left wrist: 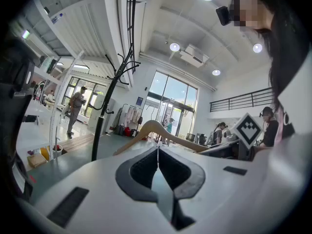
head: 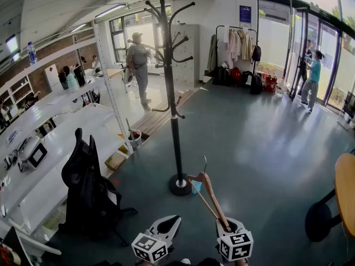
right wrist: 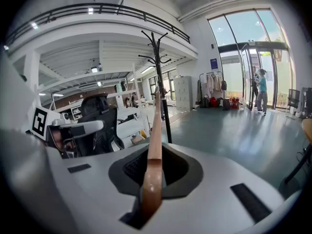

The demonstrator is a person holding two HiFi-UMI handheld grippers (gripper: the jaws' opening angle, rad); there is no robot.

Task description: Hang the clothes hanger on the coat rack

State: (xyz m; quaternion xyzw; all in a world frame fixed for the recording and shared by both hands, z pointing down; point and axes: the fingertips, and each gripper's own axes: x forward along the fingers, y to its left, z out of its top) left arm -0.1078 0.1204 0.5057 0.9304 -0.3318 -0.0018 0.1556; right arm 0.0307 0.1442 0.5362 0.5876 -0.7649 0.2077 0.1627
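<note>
Hanger (head: 209, 195): end clamped in right gripper (head: 224, 224) jaws, hook up, free for rack (head: 176, 121). Left gripper (head: 166, 226): jaws together, spare.

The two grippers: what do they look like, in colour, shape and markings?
Both are smooth white shells. The left gripper has a claw of two broad white jaws with a dark grey lining that frames a rounded recess, and dark rectangular slots on either side. The right gripper looks the same. Each carries a white cube with black square markers. No cable shows.
</note>
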